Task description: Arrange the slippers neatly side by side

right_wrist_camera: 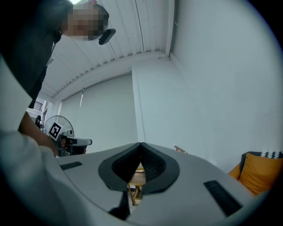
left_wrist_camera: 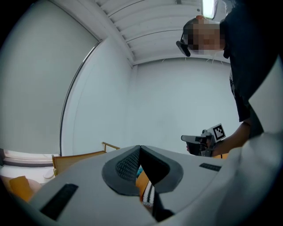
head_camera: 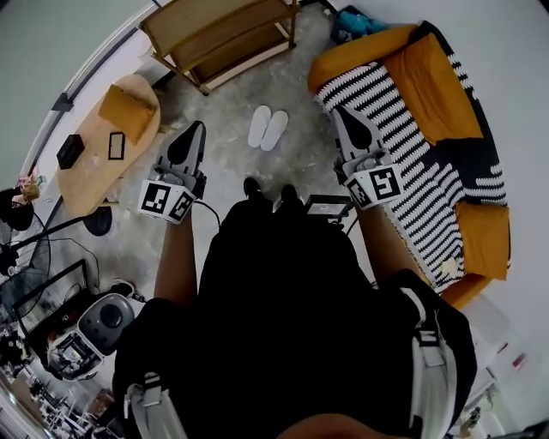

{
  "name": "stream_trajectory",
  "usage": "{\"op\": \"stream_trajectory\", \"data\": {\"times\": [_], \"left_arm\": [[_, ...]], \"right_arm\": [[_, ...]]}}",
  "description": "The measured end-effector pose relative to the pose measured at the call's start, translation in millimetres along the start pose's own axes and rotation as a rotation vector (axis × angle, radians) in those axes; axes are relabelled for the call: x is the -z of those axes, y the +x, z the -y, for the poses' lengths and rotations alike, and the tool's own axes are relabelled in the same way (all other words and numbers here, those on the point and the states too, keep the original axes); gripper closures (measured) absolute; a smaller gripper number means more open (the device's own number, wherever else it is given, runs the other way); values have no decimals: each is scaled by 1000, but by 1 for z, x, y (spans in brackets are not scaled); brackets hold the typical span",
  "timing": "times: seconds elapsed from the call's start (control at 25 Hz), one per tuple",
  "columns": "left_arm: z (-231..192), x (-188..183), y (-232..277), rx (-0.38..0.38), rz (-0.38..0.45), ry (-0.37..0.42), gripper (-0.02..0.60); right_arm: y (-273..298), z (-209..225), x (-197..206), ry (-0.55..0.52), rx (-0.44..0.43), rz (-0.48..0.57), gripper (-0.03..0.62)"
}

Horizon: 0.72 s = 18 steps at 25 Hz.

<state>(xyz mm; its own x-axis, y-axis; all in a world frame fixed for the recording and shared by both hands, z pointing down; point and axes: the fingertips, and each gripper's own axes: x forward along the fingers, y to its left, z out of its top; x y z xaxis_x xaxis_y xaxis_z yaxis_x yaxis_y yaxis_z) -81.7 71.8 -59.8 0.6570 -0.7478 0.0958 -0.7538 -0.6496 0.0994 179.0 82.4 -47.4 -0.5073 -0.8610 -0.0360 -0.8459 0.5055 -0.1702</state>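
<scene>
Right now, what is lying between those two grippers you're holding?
In the head view, the pair of white slippers lies side by side on the grey floor, between the left gripper and the right gripper.

Floor (head_camera: pixel 223 111): grey mottled concrete. Right: orange sofa (head_camera: pixel 429 77) under a black-and-white striped throw (head_camera: pixel 403 146). Far: wooden slatted rack (head_camera: pixel 225 34). Left: oval wooden surface (head_camera: pixel 86 184). Walls (left_wrist_camera: pixel 177 101) plain white; ceiling lamp (left_wrist_camera: pixel 208 6) lit.
</scene>
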Motion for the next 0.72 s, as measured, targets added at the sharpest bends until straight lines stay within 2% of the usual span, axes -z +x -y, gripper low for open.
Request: {"op": "stream_trajectory", "data": {"times": [0.32,0.56,0.72], "left_arm": [[49,-14,-6,53,37,6,568],[71,-16,-34,109,62,3,568],[75,-9,-57,146,80,-38,568]], "right_arm": [[-27,-5,-8,-27,5,-2,564],[-43,-58,-3,-33,-31,-17,563],[-49,-104,2,-18,-31,-27,564]]}}
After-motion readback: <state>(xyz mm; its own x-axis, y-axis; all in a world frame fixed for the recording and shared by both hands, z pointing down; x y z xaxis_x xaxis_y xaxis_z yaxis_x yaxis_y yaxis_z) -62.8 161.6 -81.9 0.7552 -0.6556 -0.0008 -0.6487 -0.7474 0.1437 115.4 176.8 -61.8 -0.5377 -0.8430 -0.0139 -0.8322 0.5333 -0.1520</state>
